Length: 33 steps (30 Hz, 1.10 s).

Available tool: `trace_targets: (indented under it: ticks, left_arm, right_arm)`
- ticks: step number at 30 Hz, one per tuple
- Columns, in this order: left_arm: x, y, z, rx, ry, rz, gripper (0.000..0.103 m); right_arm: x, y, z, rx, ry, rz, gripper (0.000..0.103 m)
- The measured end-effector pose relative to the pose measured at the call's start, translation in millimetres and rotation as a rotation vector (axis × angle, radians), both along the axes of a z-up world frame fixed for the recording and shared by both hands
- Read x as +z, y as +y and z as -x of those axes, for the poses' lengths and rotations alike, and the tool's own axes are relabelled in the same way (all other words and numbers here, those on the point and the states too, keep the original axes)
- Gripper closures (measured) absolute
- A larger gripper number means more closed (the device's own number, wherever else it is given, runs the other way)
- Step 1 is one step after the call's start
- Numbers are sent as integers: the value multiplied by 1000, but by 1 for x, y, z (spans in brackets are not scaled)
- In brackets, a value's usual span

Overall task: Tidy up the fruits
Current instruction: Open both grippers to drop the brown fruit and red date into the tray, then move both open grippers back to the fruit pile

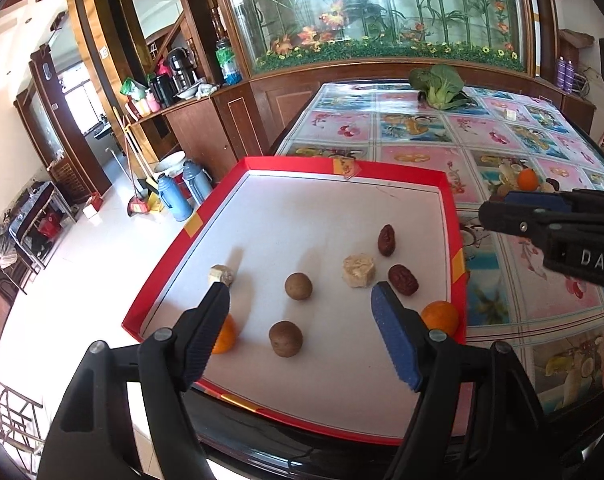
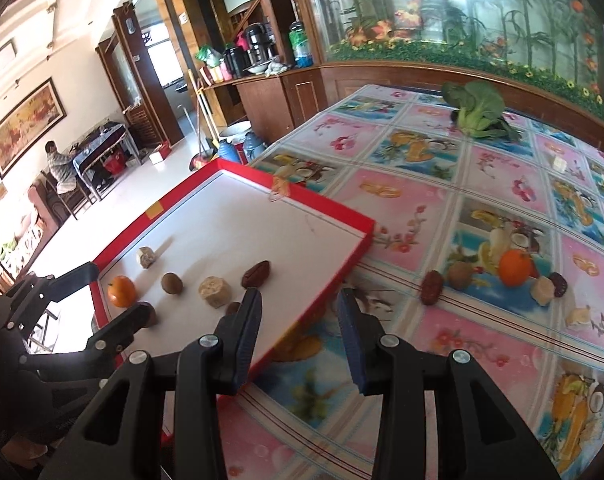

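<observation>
A red-rimmed white tray (image 1: 456, 216) holds two oranges (image 1: 441, 317), two brown round fruits (image 1: 298, 286), two red dates (image 1: 386, 239) and two pale chunks (image 1: 358, 271). My left gripper (image 1: 302, 316) is open and empty above the tray's near part. My right gripper (image 2: 298, 336) is open and empty over the tray's right edge (image 2: 341, 276); it also shows in the left wrist view (image 1: 489, 216). On the tablecloth to the right lie an orange (image 2: 513, 267), a brown fruit (image 2: 459, 275), dates (image 2: 431, 287) and pale chunks (image 2: 543, 290).
A leafy green vegetable (image 2: 477, 110) lies at the table's far end, with a small pale cube (image 2: 559, 164) near it. The floral tablecloth (image 2: 381, 200) covers the table. The table edge drops to the floor at left, where thermoses (image 1: 174, 196) stand.
</observation>
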<state>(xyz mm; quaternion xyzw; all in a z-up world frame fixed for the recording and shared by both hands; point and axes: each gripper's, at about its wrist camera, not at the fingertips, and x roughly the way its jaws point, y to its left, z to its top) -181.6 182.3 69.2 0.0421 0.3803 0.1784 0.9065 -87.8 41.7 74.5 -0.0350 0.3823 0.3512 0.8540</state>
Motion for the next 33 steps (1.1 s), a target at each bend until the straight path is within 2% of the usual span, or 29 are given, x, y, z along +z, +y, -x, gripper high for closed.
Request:
trace_targets:
  ticks: [2, 7, 14, 18, 25, 29, 33]
  left_arm:
    - [2, -6, 0, -15, 0, -3, 24]
    - [5, -20, 0, -64, -9, 3, 23]
    - [2, -47, -4, -147, 16, 10, 22]
    - [3, -64, -7, -195, 24, 11, 22]
    - [1, -96, -17, -278, 51, 20, 22]
    - [4, -108, -35, -326, 52, 31, 22]
    - [1, -110, -65, -360, 77, 79, 22]
  right_arm:
    - [0, -15, -2, -24, -4, -8, 65]
    - [-8, -72, -9, -135, -7, 4, 65]
    - [-23, -152, -21, -300, 44, -7, 64]
    - [-29, -182, -28, -361, 62, -21, 64]
    - [-33, -182, -45, -345, 102, -55, 64]
    - [-36, -167, -58, -311, 103, -18, 64]
    - [-41, -153, -79, -305, 136, 10, 64]
